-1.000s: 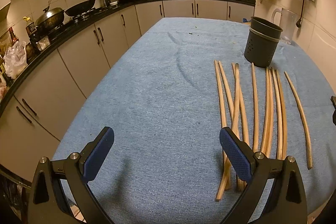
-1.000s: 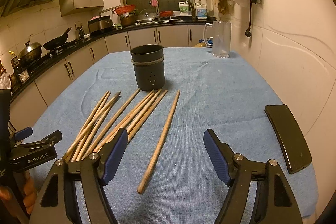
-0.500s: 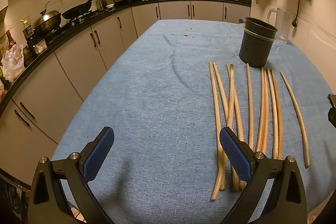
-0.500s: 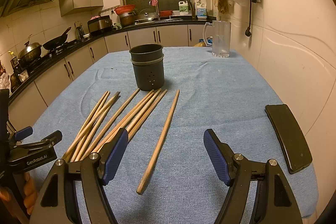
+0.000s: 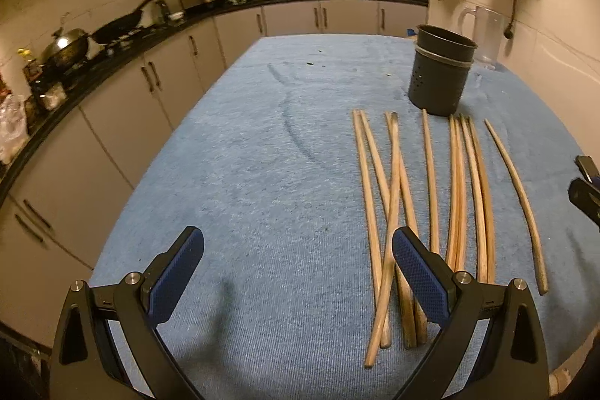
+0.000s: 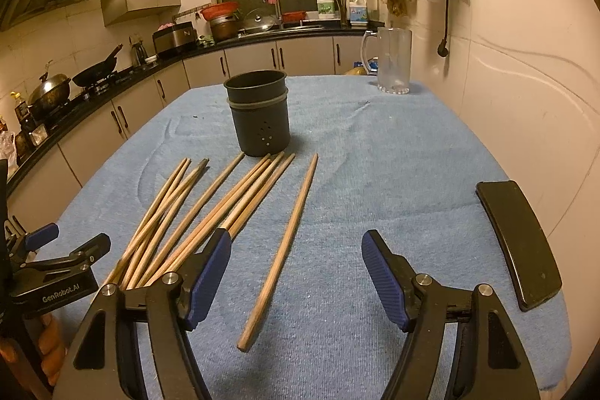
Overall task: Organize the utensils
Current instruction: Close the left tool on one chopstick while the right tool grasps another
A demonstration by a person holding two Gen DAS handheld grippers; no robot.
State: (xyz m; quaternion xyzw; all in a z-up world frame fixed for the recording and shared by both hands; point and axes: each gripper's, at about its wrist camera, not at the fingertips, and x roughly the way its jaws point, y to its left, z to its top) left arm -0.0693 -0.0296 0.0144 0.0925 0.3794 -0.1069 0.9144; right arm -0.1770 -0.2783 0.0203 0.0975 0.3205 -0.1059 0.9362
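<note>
Landmark: I am taking the dark grey perforated cylindrical utensil holder (image 6: 258, 117) as my reference; it is standing upright on the blue towel-covered table (image 6: 375, 175).
Utensils: the long light wooden chopsticks (image 5: 431, 190) are lying loose on the cloth just in front of the holder, tips toward it; two on the holder's left are crossing.
Single stick: one lone wooden chopstick (image 6: 281, 250) is lying apart, to the holder's right.
Left gripper (image 5: 296, 272): I am keeping it spread wide, gripping nothing, hovering near the crossed ends.
Right gripper (image 6: 296, 272): its jaws are wide and empty; they have just been closing slightly, nothing between them.
Bystander: a flat black phone (image 6: 519, 242) is lying far right of the holder.
Risk: I am judging that pinching crossed sticks could drag a neighbour along or flick it off the edge; a round stick may roll from the pads.
</note>
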